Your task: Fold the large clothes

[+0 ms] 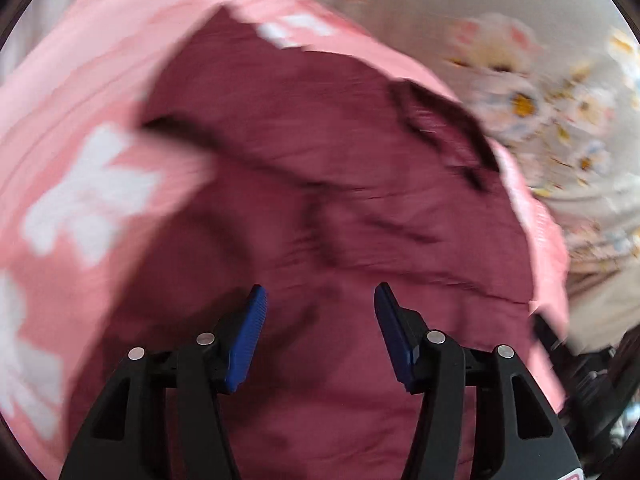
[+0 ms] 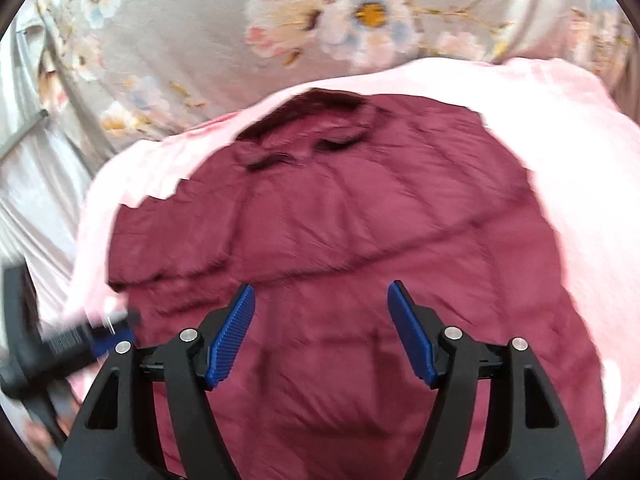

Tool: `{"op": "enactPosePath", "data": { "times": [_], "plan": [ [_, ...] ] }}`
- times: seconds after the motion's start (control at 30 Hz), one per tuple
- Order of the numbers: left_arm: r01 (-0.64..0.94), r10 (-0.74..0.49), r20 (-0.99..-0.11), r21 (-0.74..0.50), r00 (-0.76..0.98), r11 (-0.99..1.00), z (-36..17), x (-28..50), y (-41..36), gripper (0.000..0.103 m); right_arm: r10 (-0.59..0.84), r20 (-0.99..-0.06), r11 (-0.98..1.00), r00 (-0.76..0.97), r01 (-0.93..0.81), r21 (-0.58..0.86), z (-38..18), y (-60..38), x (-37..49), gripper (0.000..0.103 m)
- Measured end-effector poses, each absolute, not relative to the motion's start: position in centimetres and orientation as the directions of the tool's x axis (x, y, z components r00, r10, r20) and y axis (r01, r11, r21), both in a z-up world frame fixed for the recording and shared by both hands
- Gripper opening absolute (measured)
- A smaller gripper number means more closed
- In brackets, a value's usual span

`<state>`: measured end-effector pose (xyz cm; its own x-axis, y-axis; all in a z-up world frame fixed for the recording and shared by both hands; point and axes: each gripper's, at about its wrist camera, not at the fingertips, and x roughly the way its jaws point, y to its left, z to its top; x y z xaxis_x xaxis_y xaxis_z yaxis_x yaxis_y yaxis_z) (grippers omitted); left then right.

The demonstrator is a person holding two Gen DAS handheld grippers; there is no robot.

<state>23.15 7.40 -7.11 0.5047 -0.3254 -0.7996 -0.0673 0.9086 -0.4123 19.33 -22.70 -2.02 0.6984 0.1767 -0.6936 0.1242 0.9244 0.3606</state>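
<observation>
Left wrist view shows the left gripper (image 1: pixel 320 312) spread wide and empty above a maroon jacket (image 1: pixel 340 200), which lies on a pink blanket (image 1: pixel 72 160) over a flowered sheet (image 1: pixel 560 112). The right gripper (image 2: pixel 320 312) is equally wide, holding nothing, over the jacket's quilted body near its collar (image 2: pixel 320 120). The puffy, slippery fabric could slide from a shallow pinch, or the fingers might snag the blanket beneath.

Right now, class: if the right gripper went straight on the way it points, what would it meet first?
Most likely the maroon jacket, spread on the pink cloth: it fills the gap between the open right gripper's fingers. Motion blur leaves depth unclear.
</observation>
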Motion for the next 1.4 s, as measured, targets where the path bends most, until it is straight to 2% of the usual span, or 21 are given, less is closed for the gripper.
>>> {"op": "enactPosePath", "data": {
  "times": [0.1,0.17,0.37,0.4,0.43,0.47,0.5,0.57,0.73,0.83,0.93,1.03,1.13,1.3,1.4],
  "plan": [
    [-0.107,-0.265,-0.816,-0.368,0.513,0.924,-7.9,22.0,9.8,0.054,0.256,-0.685,0.908,0.682,0.073,0.412,-2.1,-20.5,22.5,0.067],
    [-0.112,-0.268,-0.816,-0.373,0.512,0.921,-8.5,21.8,10.7,0.054,0.302,-0.689,0.891,0.658,0.064,0.450,-2.8,-19.1,25.0,0.067],
    [-0.056,-0.213,-0.816,-0.287,0.538,0.956,-9.1,21.4,9.4,0.054,0.335,-0.741,0.879,0.582,0.090,0.468,-5.5,-15.9,29.6,0.067],
    [-0.048,-0.197,-0.817,-0.264,0.543,0.963,-9.1,21.4,9.0,0.055,0.337,-0.751,0.883,0.568,0.086,0.462,-5.9,-15.5,30.1,0.058],
    [-0.044,-0.187,-0.817,-0.251,0.546,0.967,-9.1,21.1,9.3,0.055,0.337,-0.759,0.888,0.557,0.079,0.453,-6.1,-15.2,30.4,0.035],
    [-0.041,-0.180,-0.817,-0.240,0.548,0.970,-9.2,21.0,9.1,0.055,0.327,-0.768,0.899,0.550,0.070,0.433,-6.0,-15.0,30.5,0.023],
    [-0.038,-0.176,-0.817,-0.235,0.549,0.971,-9.2,21.1,8.9,0.055,0.326,-0.767,0.903,0.552,0.058,0.426,-5.7,-15.2,30.5,0.004],
    [-0.039,-0.188,-0.817,-0.248,0.545,0.968,-9.2,21.2,9.3,0.055,0.313,-0.722,0.900,0.617,0.052,0.434,-3.2,-17.0,29.8,0.003],
    [-0.043,-0.228,-0.814,-0.296,0.534,0.954,-9.2,21.4,10.2,0.055,0.090,-0.661,0.943,0.745,0.150,0.298,2.0,-24.0,26.6,0.002],
    [-0.052,-0.241,-0.818,-0.313,0.522,0.948,-9.0,21.6,10.4,0.055,-0.059,-0.687,0.940,0.725,0.271,0.205,1.6,-29.0,25.1,0.002],
    [-0.075,-0.306,-0.807,-0.395,0.505,0.916,-8.5,22.4,11.1,0.055,-0.126,-0.734,0.915,0.668,0.364,0.174,-0.9,-33.1,24.3,0.002],
    [-0.086,-0.367,-0.772,-0.474,0.519,0.876,-7.4,23.7,11.7,0.055,-0.146,-0.767,0.902,0.624,0.402,0.155,-3.2,-35.1,23.7,0.002],
    [-0.074,-0.374,-0.745,-0.491,0.553,0.868,-5.8,25.6,11.5,0.055,-0.124,-0.777,0.899,0.617,0.402,0.175,-4.3,-35.1,24.1,0.002],
    [-0.065,-0.397,-0.710,-0.527,0.582,0.847,-4.1,30.6,10.3,0.055,-0.113,-0.757,0.904,0.644,0.382,0.190,-3.4,-34.8,24.4,0.002],
    [-0.119,-0.439,-0.721,-0.580,0.536,0.806,-5.6,34.4,10.1,0.055,-0.082,-0.728,0.896,0.680,0.370,0.245,-1.7,-35.6,24.3,0.002]
  ]
}}
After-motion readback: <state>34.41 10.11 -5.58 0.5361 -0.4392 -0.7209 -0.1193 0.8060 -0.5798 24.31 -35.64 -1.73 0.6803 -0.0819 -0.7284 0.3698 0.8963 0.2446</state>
